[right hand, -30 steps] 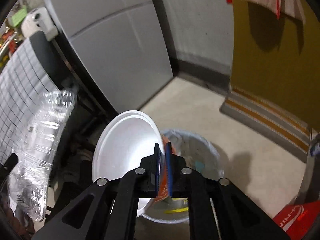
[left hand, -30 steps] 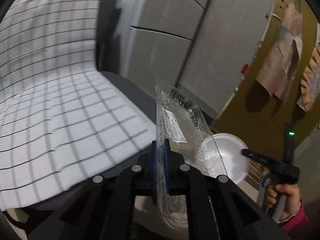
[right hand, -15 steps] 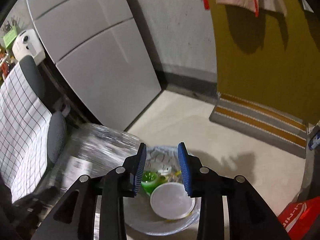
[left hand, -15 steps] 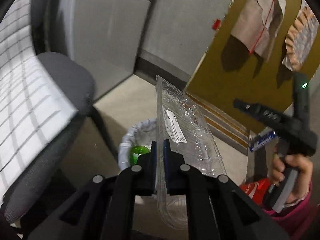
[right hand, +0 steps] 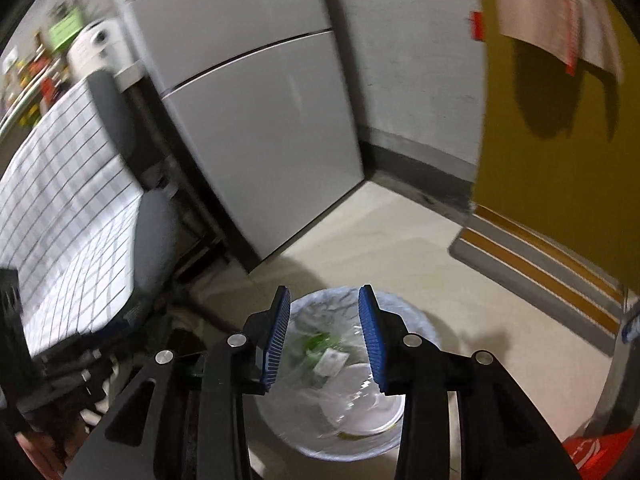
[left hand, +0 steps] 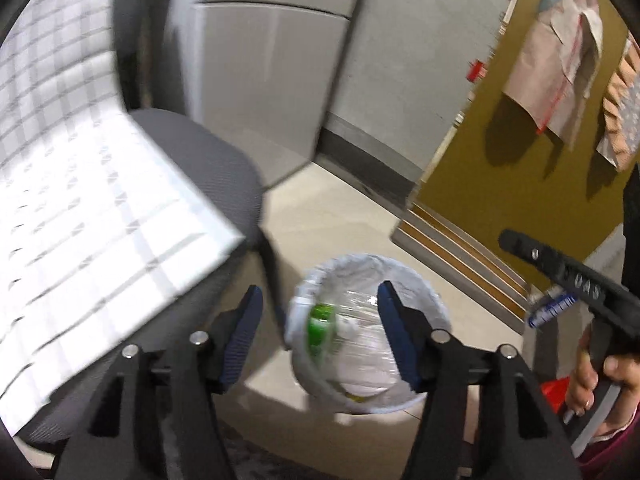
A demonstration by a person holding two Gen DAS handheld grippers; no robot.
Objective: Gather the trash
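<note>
A round bin with a white liner (left hand: 400, 270) stands on the floor below both grippers. A clear plastic container (left hand: 362, 334) lies inside it, blurred, over a green item (left hand: 318, 322). My left gripper (left hand: 319, 292) hangs above the bin with its jaws opening and nothing between them. In the right wrist view the bin (right hand: 304, 446) holds the clear container (right hand: 320, 364) and a white foam bowl (right hand: 370, 412). My right gripper (right hand: 324, 292) is open and empty over the bin; it also shows as the right gripper (left hand: 520, 246) in a hand at the right.
An office chair draped in a checked cloth (left hand: 100, 220) stands left of the bin. Grey cabinet doors (right hand: 260, 120) and a yellow wall panel (left hand: 520, 160) close off the corner. A striped mat (right hand: 540, 272) lies at the right. A red bag (right hand: 596, 452) sits near the bin.
The left gripper swung from the chair to over the bin, opened and dropped the clear container into it. The right gripper let the white bowl fall in and rose slightly.
</note>
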